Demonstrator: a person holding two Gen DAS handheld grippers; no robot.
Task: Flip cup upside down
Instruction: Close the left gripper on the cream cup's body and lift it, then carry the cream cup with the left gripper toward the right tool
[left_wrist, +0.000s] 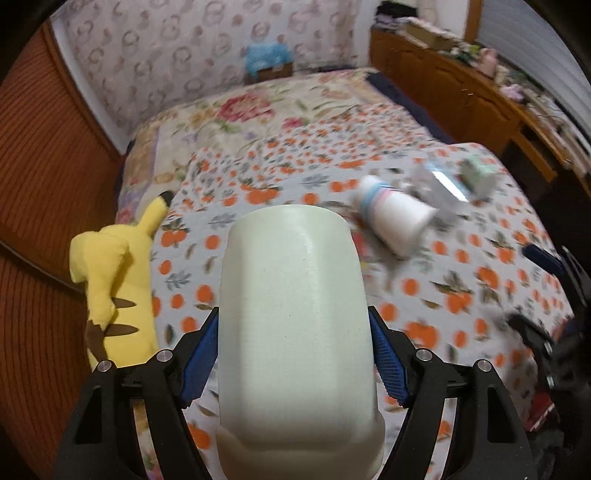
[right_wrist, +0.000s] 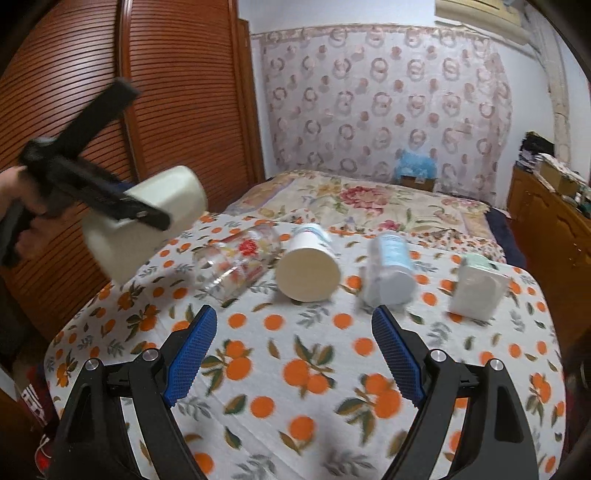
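Note:
My left gripper (left_wrist: 293, 325) is shut on a cream white cup (left_wrist: 295, 325), holding it in the air above the orange-print cloth (left_wrist: 424, 295). In the right wrist view the same cup (right_wrist: 147, 225) hangs tilted at the left, with the left gripper (right_wrist: 144, 218) clamped across it. My right gripper (right_wrist: 294, 325) is open and empty, low over the cloth (right_wrist: 295, 369). Ahead of it lie several cups on their sides: a clear flowered glass (right_wrist: 236, 264), a white cup with a blue band (right_wrist: 308, 267), a pale blue cup (right_wrist: 389, 271) and a white and green cup (right_wrist: 478, 290).
A yellow plush toy (left_wrist: 118, 273) lies at the bed's left edge. A ribbed wooden wardrobe (right_wrist: 147, 92) stands on the left, a wooden cabinet (right_wrist: 554, 229) on the right. A floral bedspread (right_wrist: 351, 199) runs to the far wall.

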